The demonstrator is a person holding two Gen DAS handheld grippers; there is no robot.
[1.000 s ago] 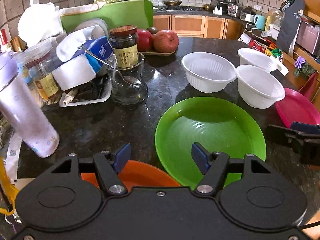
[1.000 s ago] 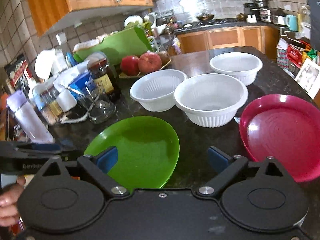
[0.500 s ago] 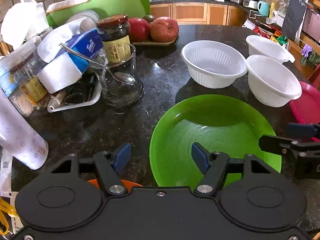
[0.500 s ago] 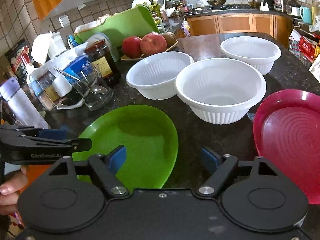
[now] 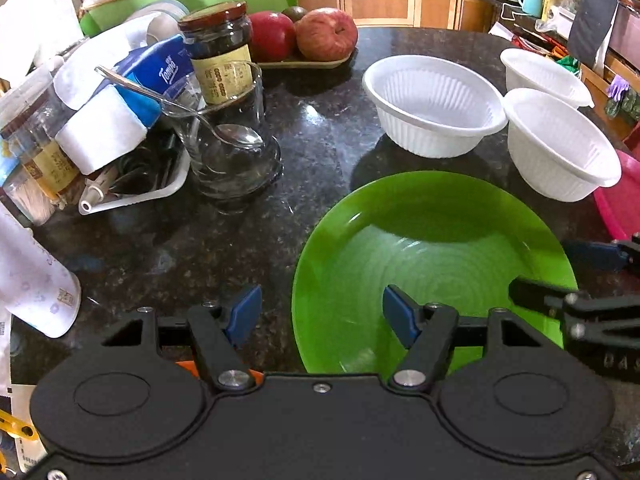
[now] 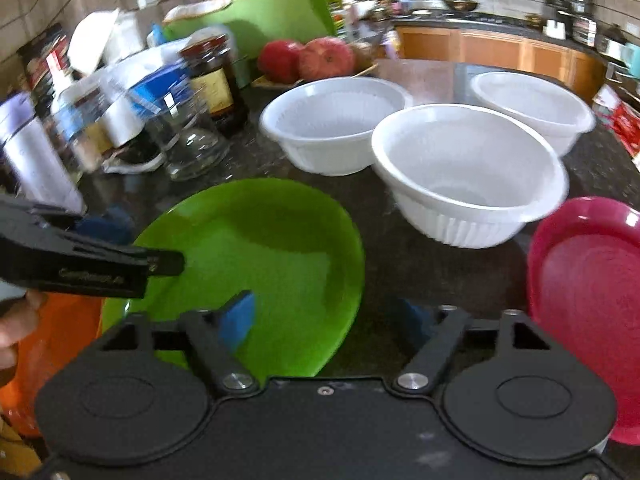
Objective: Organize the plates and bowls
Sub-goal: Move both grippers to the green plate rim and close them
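The green plate lies flat on the dark stone bench, nearest to both grippers. The left gripper hangs over the plate's left edge with its jaws partly apart and nothing between them — one blue pad is over bare bench, the other over the green surface. The right gripper straddles the plate's right edge; its jaws have just been opening and now stand wide, with only the plate's rim and dark bench below them and no pad pressing on anything. In the right wrist view the left gripper's black body reaches in from the left over the plate, and a hand shows at the frame's edge behind it.

Three white bowls stand upright beyond the plate. The nearest white bowl sits just beside the pink plate, which lies at the right of the bench. A second bowl is to its left and a third bowl farther back; whether they touch one another I cannot tell. An orange plate lies at the near left, partly hidden by the left gripper.

At the left of the bench stands clutter: a glass with a spoon in it, a dark jar, a blue tissue pack, and apples on a tray behind.
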